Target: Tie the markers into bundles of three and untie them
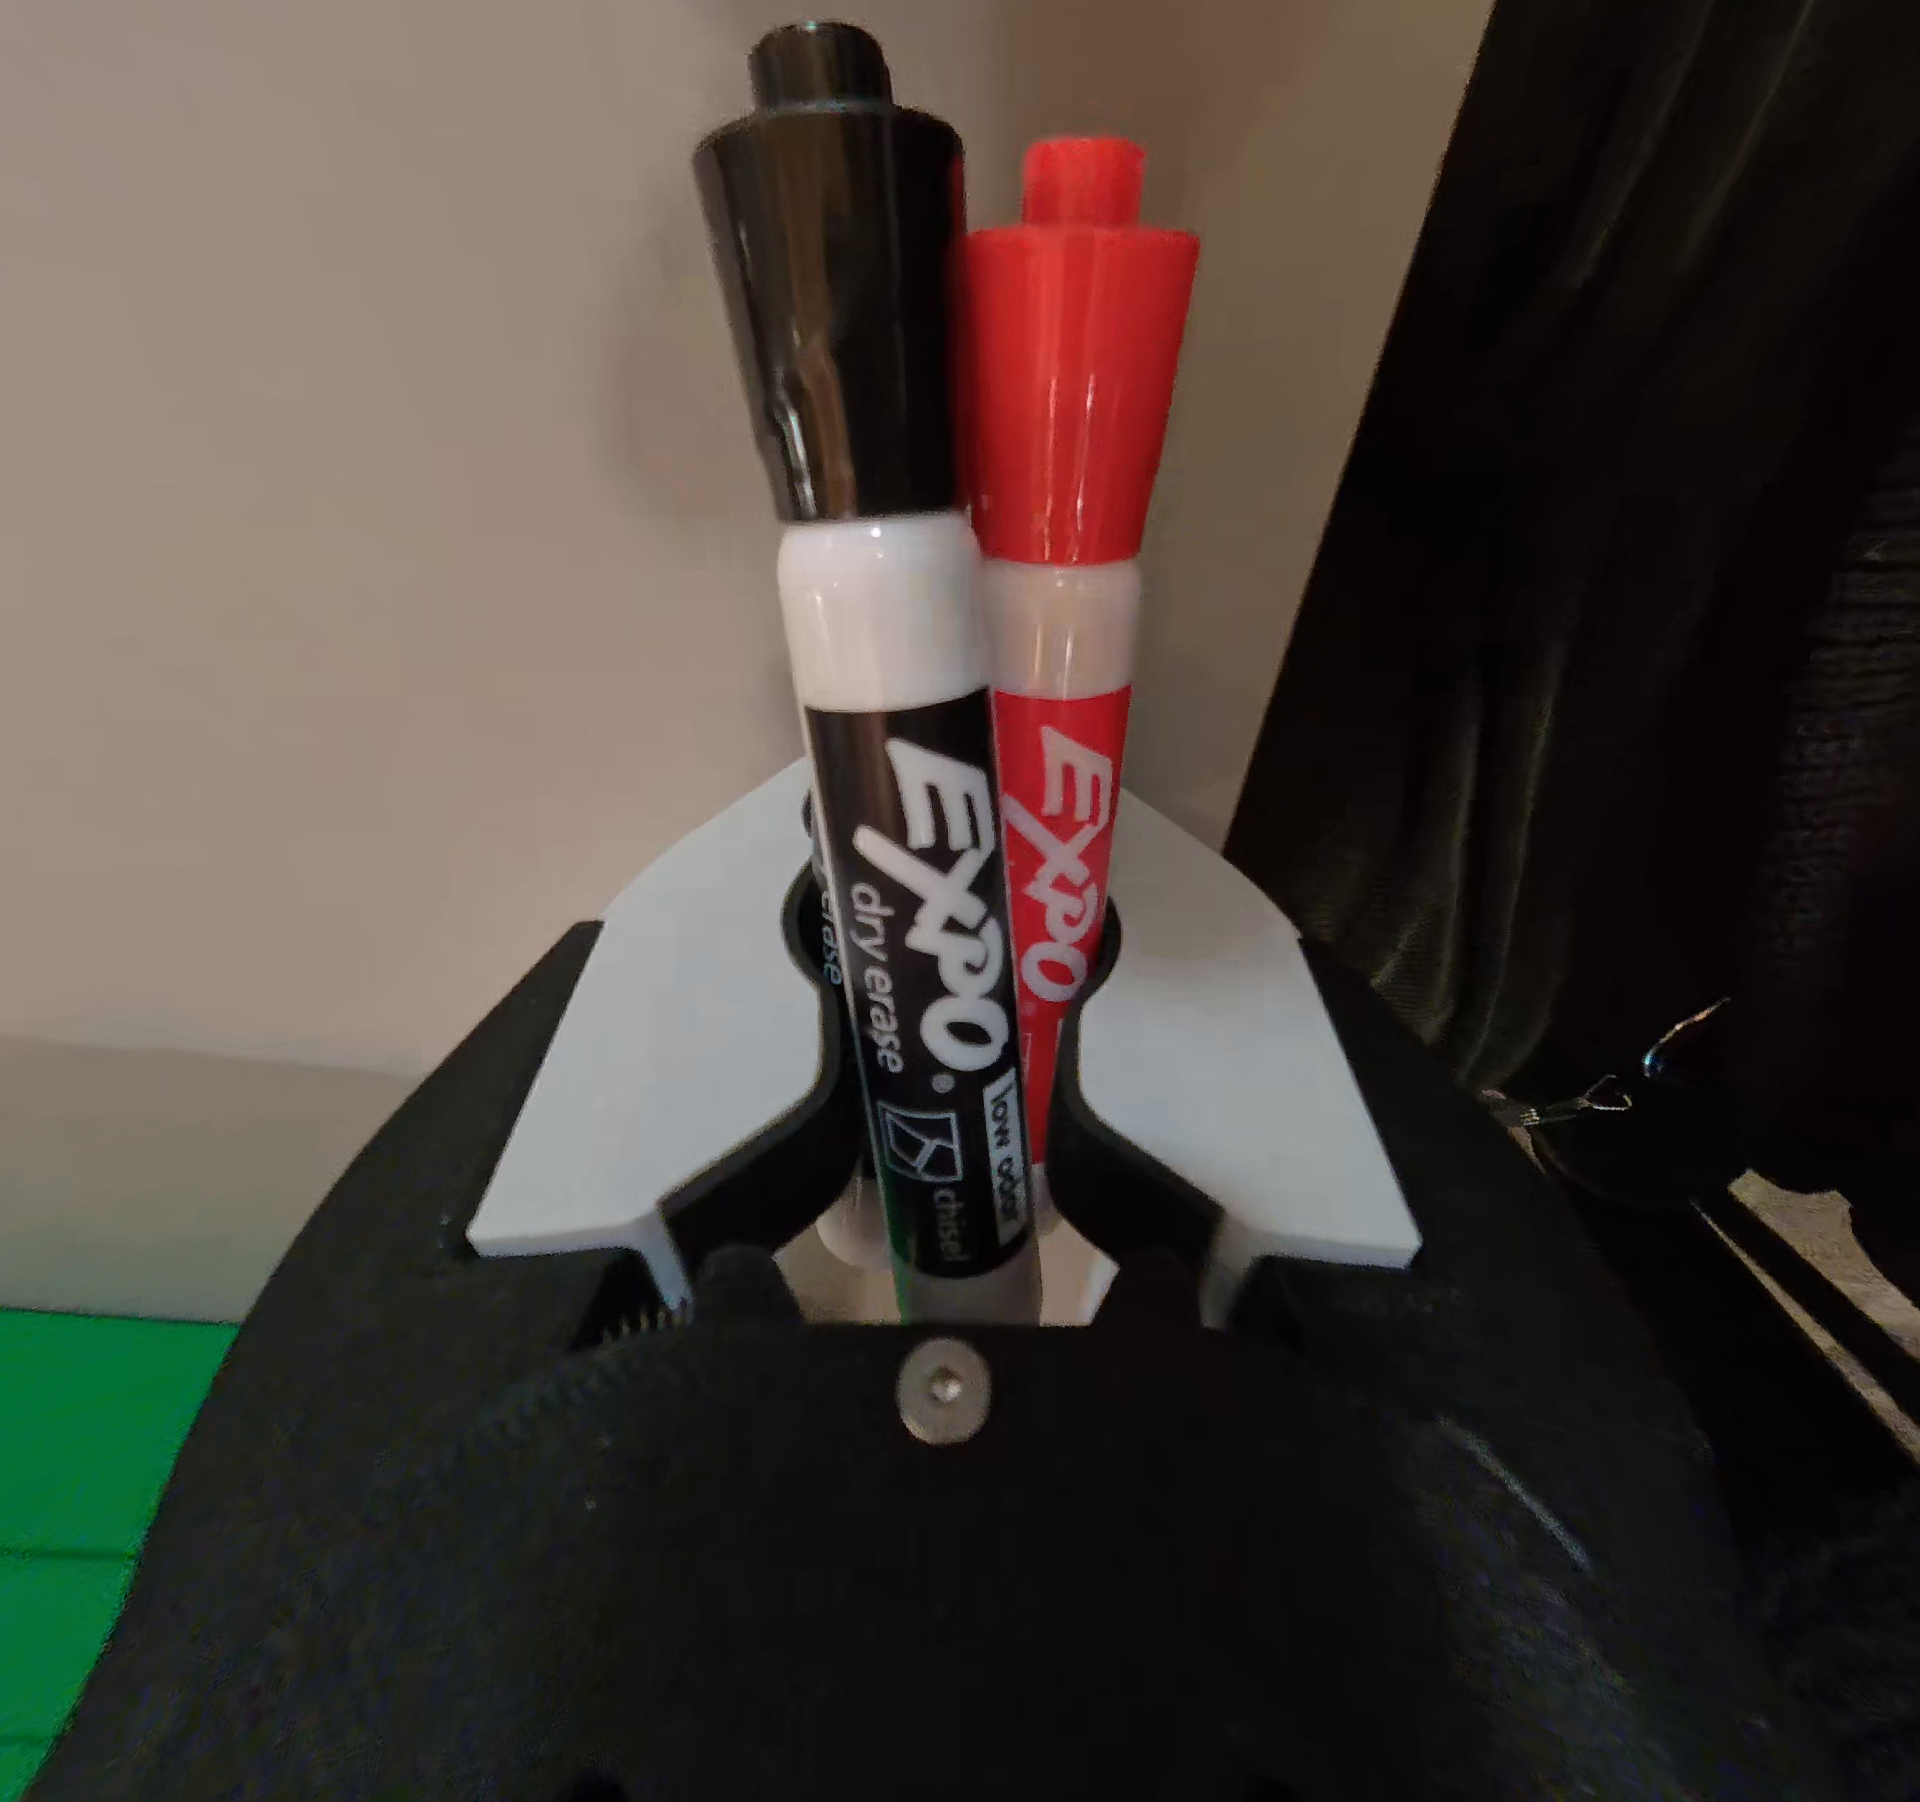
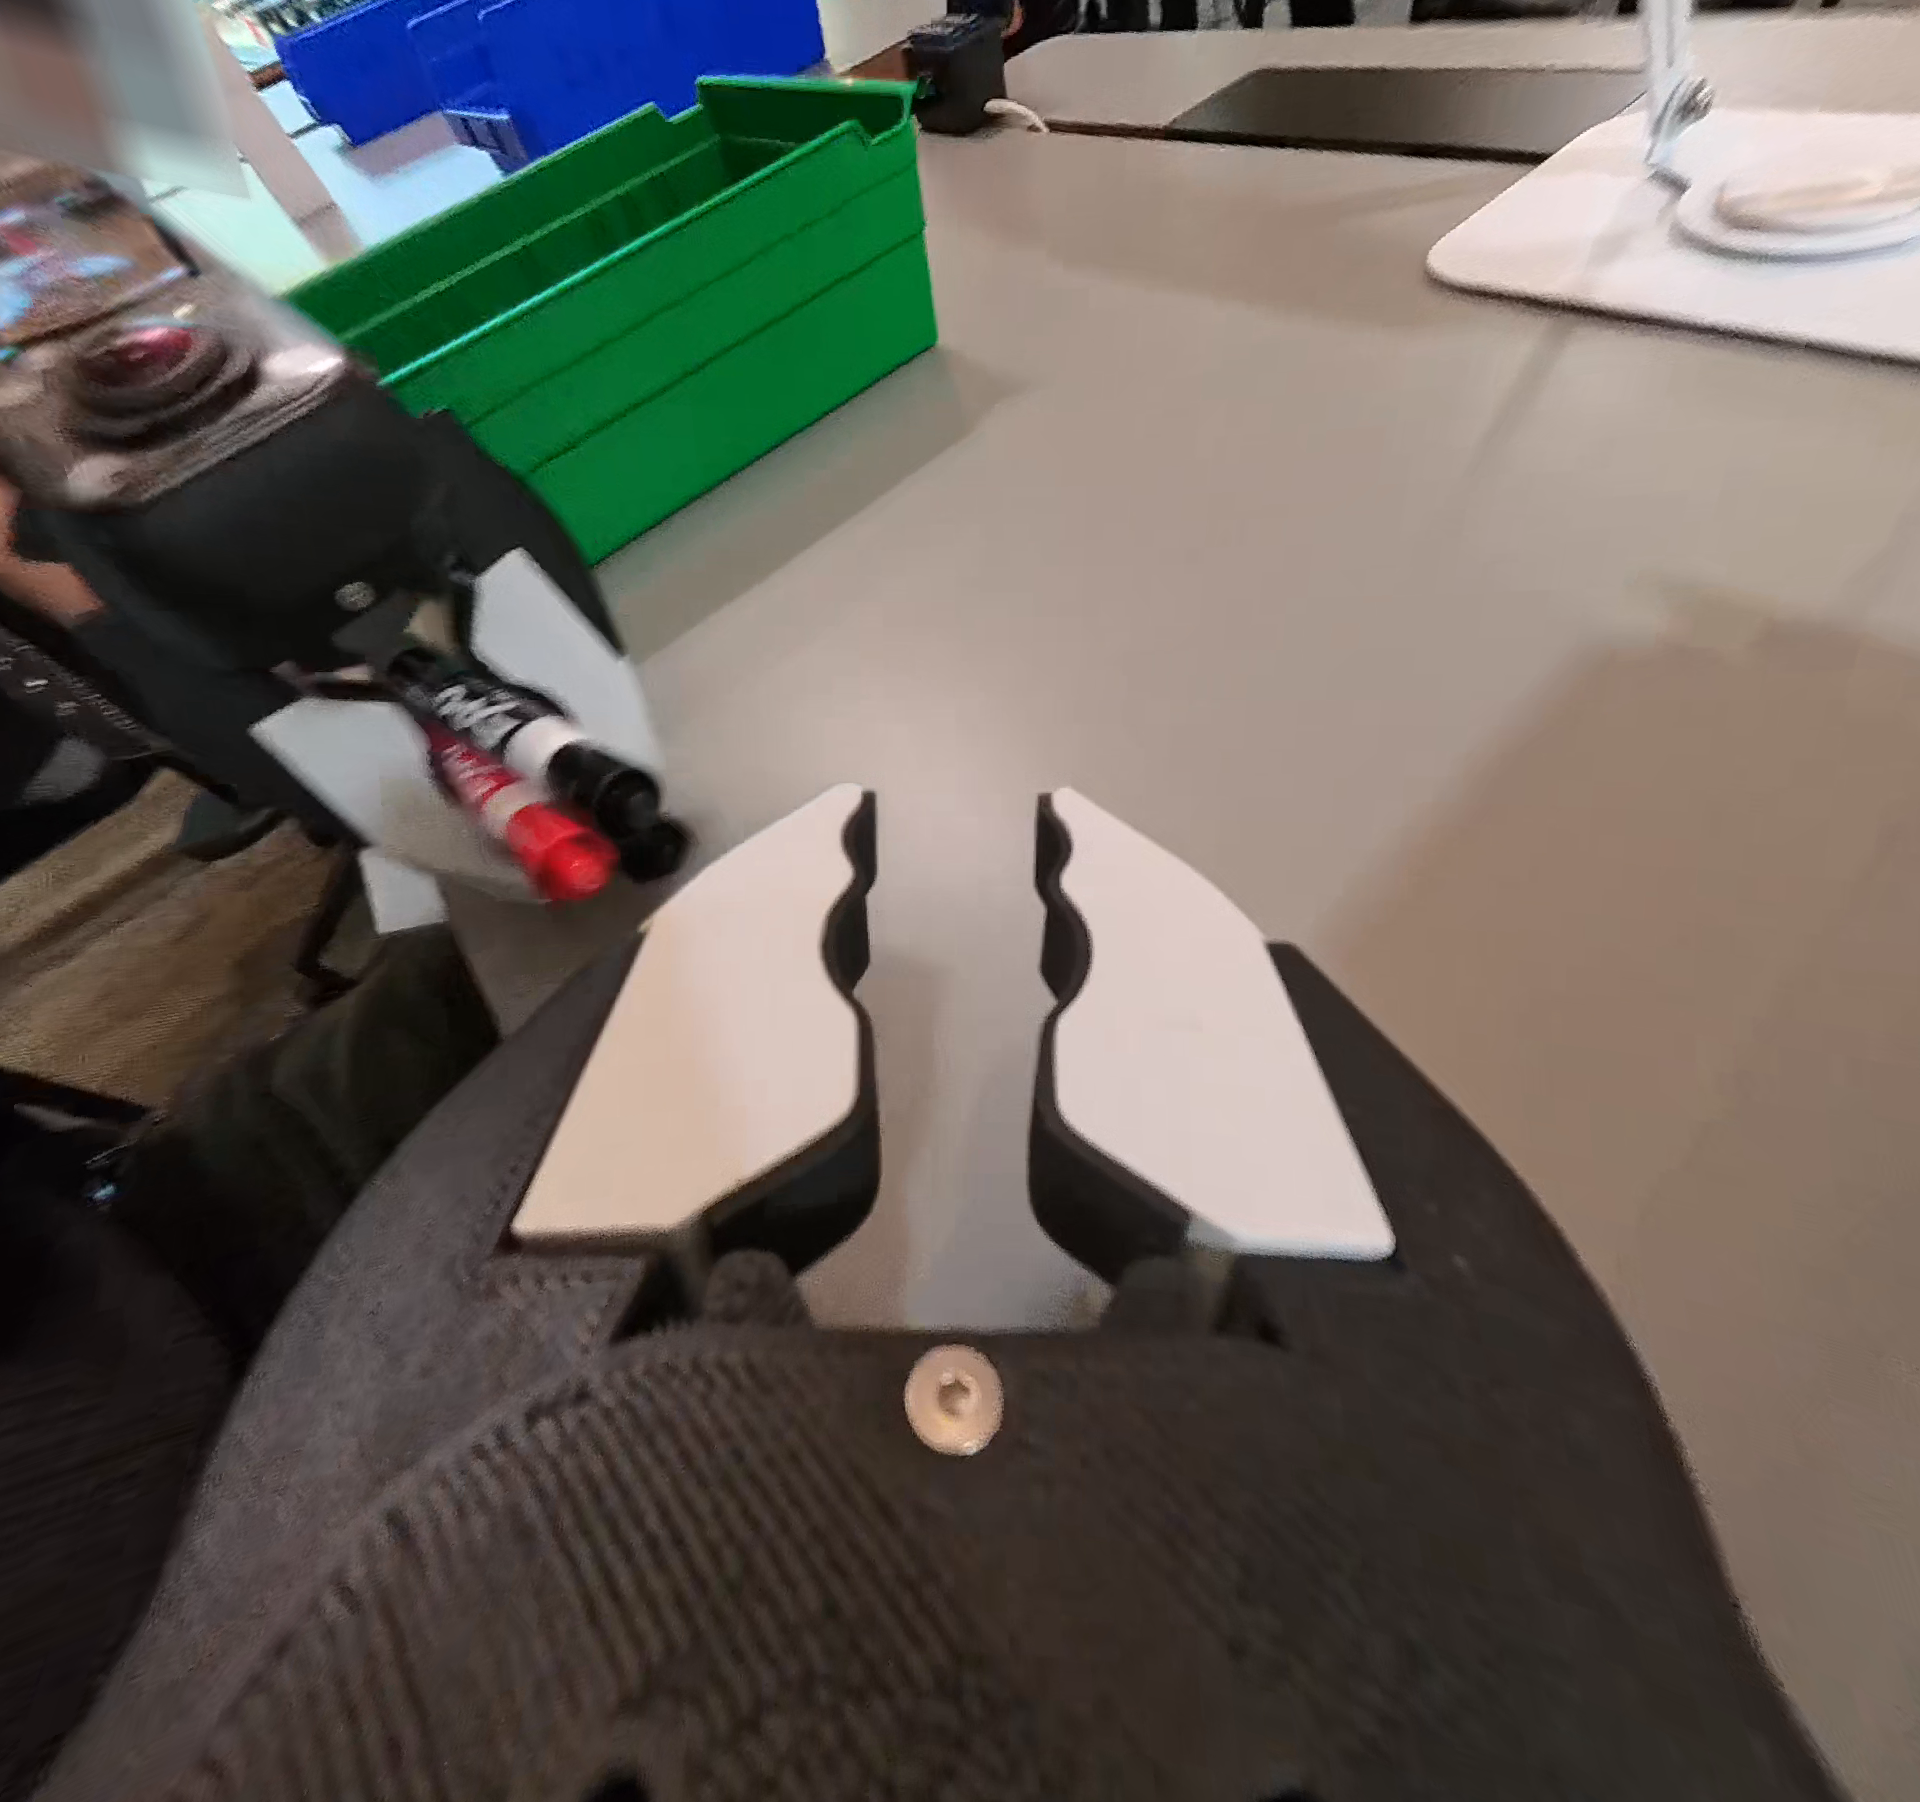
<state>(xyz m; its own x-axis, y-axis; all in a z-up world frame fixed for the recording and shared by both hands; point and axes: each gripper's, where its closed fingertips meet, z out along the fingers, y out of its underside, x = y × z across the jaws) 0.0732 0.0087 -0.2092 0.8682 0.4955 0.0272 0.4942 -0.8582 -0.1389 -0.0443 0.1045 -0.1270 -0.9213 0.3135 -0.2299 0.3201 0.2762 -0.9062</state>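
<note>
A grey table (image 2: 1299, 505) fills most of the right wrist view. On its far left side stands a green bin (image 2: 665, 318), with blue bins (image 2: 582, 38) behind it; a white tray (image 2: 1621, 266) lies at the far right. The right gripper (image 2: 954, 817) hovers over bare tabletop with its white fingers (image 2: 727, 1025) parted and nothing between them. The left gripper (image 1: 951, 859) is clamped on two capped markers side by side and touching — a black marker (image 1: 862, 526) and a red marker (image 1: 1070, 505) — caps pointing outward beyond the fingertips. In its own view a dark curtain (image 1: 1610, 402) hangs to the right.
</note>
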